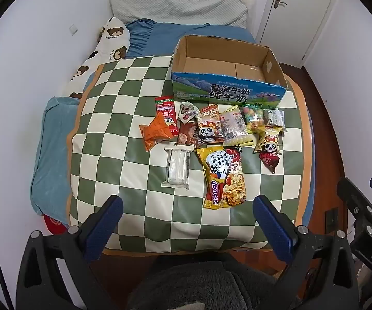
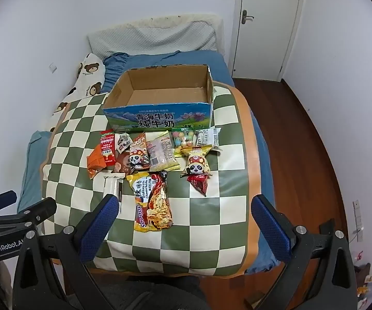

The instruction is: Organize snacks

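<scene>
An empty cardboard milk box point(image 1: 227, 63) point(image 2: 165, 91) stands open-topped on the far part of a green-and-white checked cover point(image 1: 123, 118) point(image 2: 211, 206). Several snack packets lie in front of it: a yellow noodle pack point(image 1: 223, 178) point(image 2: 152, 201), a white wrapped pack point(image 1: 176, 166) point(image 2: 112, 184), an orange packet point(image 1: 154, 131) point(image 2: 96, 161), panda packets point(image 1: 207, 129) point(image 2: 197, 166). My left gripper point(image 1: 187, 213) hangs open over the near edge of the cover, nothing between its fingers. My right gripper point(image 2: 184, 213) is likewise open, above the noodle pack's near end.
The cover lies on a bed with blue sheets point(image 1: 157, 32), a bear-print pillow point(image 1: 100, 51) at the left wall and a grey pillow point(image 2: 154, 37) at the head. A white door point(image 2: 266, 23) and wooden floor point(image 2: 307, 139) are on the right. A dark-clad lap point(image 1: 206, 284) is below.
</scene>
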`<state>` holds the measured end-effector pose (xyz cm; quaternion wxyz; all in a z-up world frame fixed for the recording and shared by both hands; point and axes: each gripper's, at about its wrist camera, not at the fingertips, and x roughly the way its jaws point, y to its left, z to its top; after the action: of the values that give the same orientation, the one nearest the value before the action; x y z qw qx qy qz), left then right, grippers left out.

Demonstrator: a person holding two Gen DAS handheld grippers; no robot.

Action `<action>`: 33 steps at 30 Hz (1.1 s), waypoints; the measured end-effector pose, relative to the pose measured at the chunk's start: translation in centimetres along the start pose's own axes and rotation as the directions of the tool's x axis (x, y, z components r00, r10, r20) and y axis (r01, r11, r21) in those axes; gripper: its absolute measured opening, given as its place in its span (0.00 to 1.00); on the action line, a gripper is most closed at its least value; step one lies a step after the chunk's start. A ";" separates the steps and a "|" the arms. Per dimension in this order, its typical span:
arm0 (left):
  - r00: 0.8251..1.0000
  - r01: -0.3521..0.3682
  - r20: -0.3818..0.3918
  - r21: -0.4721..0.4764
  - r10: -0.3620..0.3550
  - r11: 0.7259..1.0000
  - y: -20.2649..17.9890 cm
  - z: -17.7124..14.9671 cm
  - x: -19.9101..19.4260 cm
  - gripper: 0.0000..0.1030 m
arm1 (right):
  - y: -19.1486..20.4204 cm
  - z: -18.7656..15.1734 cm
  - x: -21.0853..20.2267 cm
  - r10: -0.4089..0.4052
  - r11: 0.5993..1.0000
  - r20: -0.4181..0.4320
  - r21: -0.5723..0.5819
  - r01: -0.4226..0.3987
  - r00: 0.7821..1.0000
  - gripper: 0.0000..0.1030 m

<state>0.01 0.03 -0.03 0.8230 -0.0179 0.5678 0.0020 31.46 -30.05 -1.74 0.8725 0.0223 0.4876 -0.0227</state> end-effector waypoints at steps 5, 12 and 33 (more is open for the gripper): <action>1.000 -0.003 0.001 0.003 0.003 1.000 0.0 0.1 0.2 1.00 | -0.1 0.0 0.1 0.024 1.000 0.004 0.015 -0.024 1.000 1.00; 1.000 -0.015 0.009 0.005 0.014 1.000 -0.1 0.1 0.0 1.00 | 0.1 0.1 0.1 0.035 0.999 0.002 0.023 -0.036 0.999 1.00; 1.000 -0.013 0.008 0.002 0.013 1.000 1.0 0.4 -0.8 1.00 | 0.4 0.0 0.1 0.040 0.999 -0.001 0.028 -0.040 0.999 1.00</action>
<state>0.09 1.07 0.79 0.8252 -0.0134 0.5646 0.0066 31.57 -29.69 -1.80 0.8720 0.0443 0.4874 -0.0118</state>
